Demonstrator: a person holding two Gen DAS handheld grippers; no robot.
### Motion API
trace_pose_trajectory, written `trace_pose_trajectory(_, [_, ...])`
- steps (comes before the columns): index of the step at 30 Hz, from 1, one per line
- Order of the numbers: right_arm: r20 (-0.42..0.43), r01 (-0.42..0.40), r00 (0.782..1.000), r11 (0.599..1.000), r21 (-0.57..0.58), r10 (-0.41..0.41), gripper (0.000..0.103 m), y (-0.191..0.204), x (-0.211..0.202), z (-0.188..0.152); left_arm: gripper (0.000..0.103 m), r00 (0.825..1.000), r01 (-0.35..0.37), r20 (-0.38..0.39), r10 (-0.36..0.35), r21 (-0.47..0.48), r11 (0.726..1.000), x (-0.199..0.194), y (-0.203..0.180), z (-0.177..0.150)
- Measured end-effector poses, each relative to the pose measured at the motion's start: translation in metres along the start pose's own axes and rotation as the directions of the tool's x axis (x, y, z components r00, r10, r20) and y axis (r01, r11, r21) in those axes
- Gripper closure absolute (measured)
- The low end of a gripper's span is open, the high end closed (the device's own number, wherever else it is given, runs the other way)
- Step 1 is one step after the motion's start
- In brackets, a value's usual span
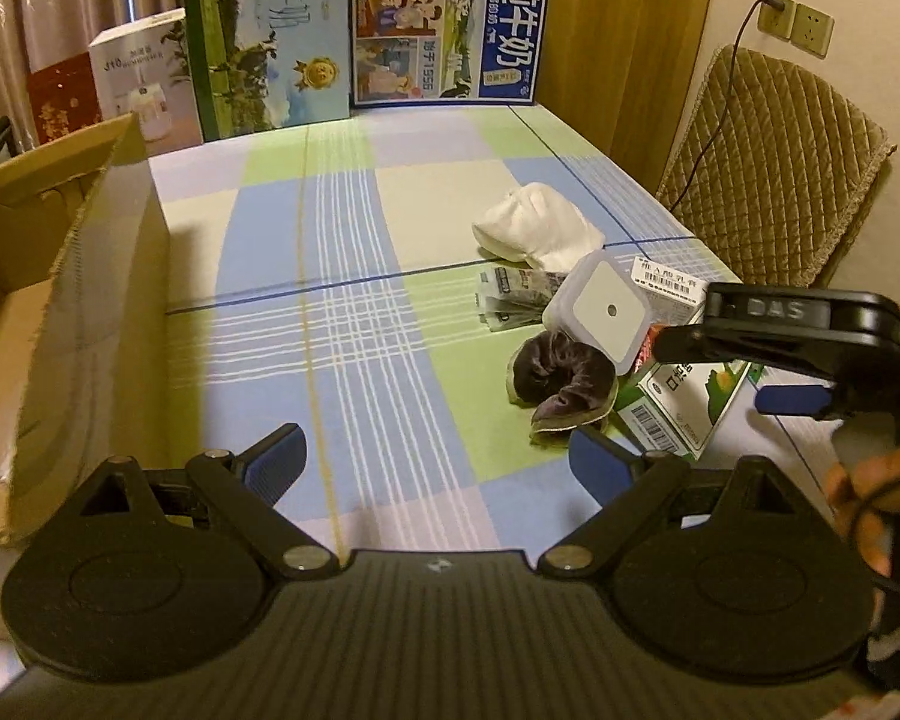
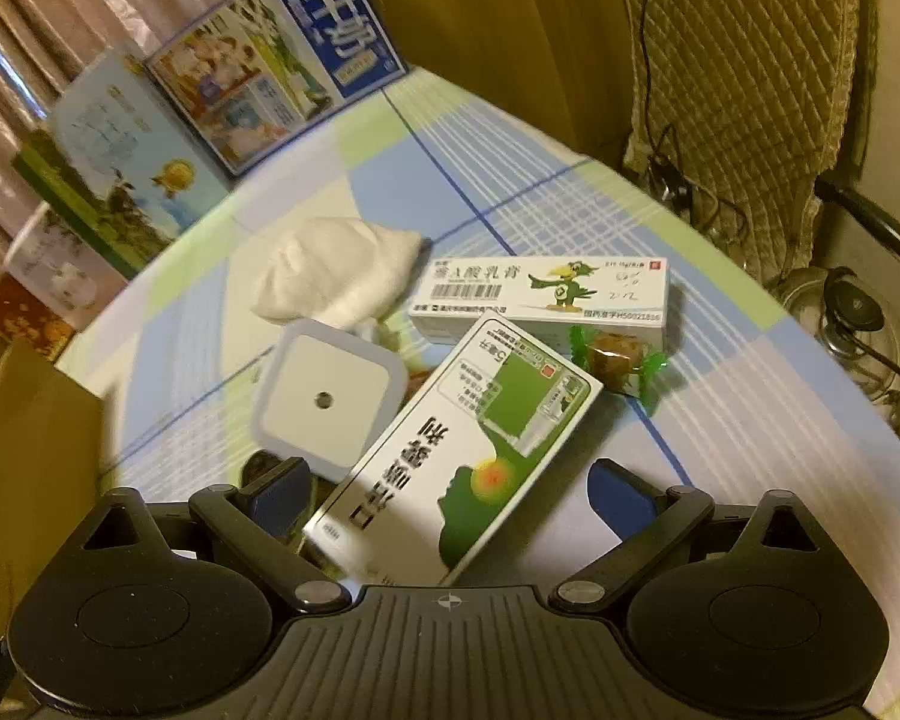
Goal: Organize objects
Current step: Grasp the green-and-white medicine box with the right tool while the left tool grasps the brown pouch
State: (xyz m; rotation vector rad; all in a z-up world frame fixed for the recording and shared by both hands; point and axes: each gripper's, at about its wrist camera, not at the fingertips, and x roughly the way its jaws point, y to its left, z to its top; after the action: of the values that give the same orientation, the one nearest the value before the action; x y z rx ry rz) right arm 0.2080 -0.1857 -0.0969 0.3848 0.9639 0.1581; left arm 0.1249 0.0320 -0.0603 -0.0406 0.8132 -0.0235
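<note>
Checked cloth in blue, green and white is covering the table (image 1: 342, 228), with milk cartons (image 1: 450, 36) standing along its far edge and a quilted chair (image 1: 768, 180) waiting at two o'clock.

Starting from the tools: the right gripper (image 2: 444, 495) is hanging with its jaws spread wide and gripping nothing, the near end of the green medicine box (image 2: 468, 456) lying between its blue pads. In the left wrist view that same gripper is reaching in from three o'clock, over the pile. The left gripper (image 1: 438, 459) is idling over bare cloth, also wide apart and empty.

Moving outward, the white square night light (image 2: 329, 399) is sitting at eleven o'clock from the right jaws, just beside the box and seemingly propped on the clutter. Farther off at twelve o'clock a long white ointment carton (image 2: 540, 294) is lying, touching the green box's far corner, with a green-wrapped candy (image 2: 615, 354) near it at one o'clock and a white crumpled cloth (image 2: 336, 282) beyond. A dark velvet scrunchie (image 1: 561, 384) is curling beside the pile. The cardboard box (image 1: 60, 300), probably the destination, is standing open at nine o'clock.

Risks, as I judge them: the green box is lying skewed across the jaws, so closing on it could pivot it, nudging the night light off its perch or dragging the ointment carton along.
</note>
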Motion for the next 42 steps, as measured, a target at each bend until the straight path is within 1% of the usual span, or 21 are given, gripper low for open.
trace_pose_trajectory(2, [-0.018,0.015,1.000,1.000,-0.008,-0.015,0.006,0.002,0.008,0.002,0.011,1.000,0.006,-0.004,-0.006,-0.002,1.000,0.004,0.000,0.000])
trace_pose_trajectory(3, [-0.023,0.022,0.999,1.000,-0.019,-0.023,0.008,0.003,0.011,0.003,0.011,1.000,0.008,-0.007,-0.008,-0.003,1.000,0.006,0.001,-0.001])
trace_pose_trajectory(6, [-0.035,0.013,0.999,0.998,-0.056,-0.015,0.024,0.006,0.014,0.002,0.011,1.000,0.012,-0.013,-0.012,-0.007,1.000,0.010,0.003,-0.002])
trace_pose_trajectory(7, [-0.036,0.012,0.999,0.997,-0.079,-0.015,0.027,0.008,0.012,0.002,0.011,1.000,0.013,-0.015,-0.013,-0.007,1.000,0.010,0.004,-0.003])
trace_pose_trajectory(9, [-0.035,0.018,0.999,0.992,-0.127,-0.022,0.039,0.011,0.006,0.000,0.011,1.000,0.016,-0.020,-0.016,-0.006,1.000,0.012,0.005,-0.005])
trace_pose_trajectory(12, [-0.042,0.027,0.998,0.979,-0.203,-0.037,0.047,0.012,-0.004,-0.005,0.011,0.999,0.033,-0.023,-0.033,0.005,0.999,0.015,0.004,-0.006])
trace_pose_trajectory(16, [-0.052,0.033,0.998,0.965,-0.259,-0.048,0.049,0.005,-0.015,-0.013,0.013,0.998,0.065,-0.026,-0.064,0.041,0.997,0.023,-0.005,-0.006])
trace_pose_trajectory(20, [-0.044,0.018,0.999,0.958,-0.287,-0.032,0.049,-0.004,-0.023,-0.022,0.017,0.995,0.105,-0.013,-0.104,0.104,0.989,0.036,-0.020,-0.003])
trace_pose_trajectory(23, [-0.039,0.007,0.999,0.953,-0.303,-0.020,0.049,-0.007,-0.026,-0.025,0.021,0.988,0.148,0.007,-0.152,0.174,0.974,0.049,-0.032,0.000])
trace_pose_trajectory(26, [-0.031,0.009,0.999,0.944,-0.331,-0.020,0.048,-0.006,-0.026,-0.027,0.022,0.986,0.154,0.018,-0.164,0.258,0.954,0.062,-0.041,0.004])
trace_pose_trajectory(28, [-0.026,0.009,0.999,0.939,-0.343,-0.019,0.048,-0.005,-0.026,-0.029,0.026,0.982,0.177,0.010,-0.187,0.270,0.946,0.071,-0.042,0.007])
trace_pose_trajectory(30, [-0.021,0.010,1.000,0.937,-0.350,-0.019,0.048,-0.005,-0.025,-0.029,0.037,0.980,0.190,0.002,-0.198,0.274,0.943,0.078,-0.044,0.011])
trace_pose_trajectory(31, [-0.019,0.010,1.000,0.936,-0.352,-0.018,0.048,-0.005,-0.025,-0.029,0.039,0.979,0.197,-0.005,-0.204,0.273,0.941,0.082,-0.044,0.011])
trace_pose_trajectory(33, [-0.018,0.011,1.000,0.934,-0.356,-0.018,0.048,-0.004,-0.024,-0.030,0.060,0.977,0.211,-0.025,-0.212,0.266,0.941,0.090,-0.044,0.012])
trace_pose_trajectory(34, [-0.017,0.012,1.000,0.933,-0.359,-0.019,0.048,-0.004,-0.024,-0.030,0.065,0.976,0.217,-0.036,-0.215,0.257,0.942,0.092,-0.043,0.012])
trace_pose_trajectory(35, [-0.016,0.013,1.000,0.931,-0.364,-0.020,0.048,-0.004,-0.024,-0.030,0.074,0.975,0.220,-0.042,-0.216,0.244,0.945,0.092,-0.042,0.012])
trace_pose_trajectory(36, [-0.014,0.015,1.000,0.928,-0.372,-0.021,0.048,-0.003,-0.025,-0.031,0.079,0.975,0.221,-0.044,-0.217,0.233,0.947,0.090,-0.042,0.012])
trace_pose_trajectory(38, [-0.012,0.022,0.999,0.917,-0.398,-0.030,0.048,0.001,-0.026,-0.034,0.083,0.979,0.201,-0.044,-0.197,0.229,0.952,0.081,-0.043,0.009])
trace_pose_trajectory(40, [-0.020,0.018,0.999,0.904,-0.428,-0.030,0.048,0.005,-0.028,-0.040,0.084,0.985,0.173,-0.044,-0.168,0.226,0.959,0.068,-0.042,0.005])
trace_pose_trajectory(42, [-0.022,0.015,0.999,0.892,-0.452,-0.028,0.049,0.009,-0.032,-0.045,0.084,0.987,0.157,-0.042,-0.152,0.197,0.968,0.053,-0.036,-0.002])
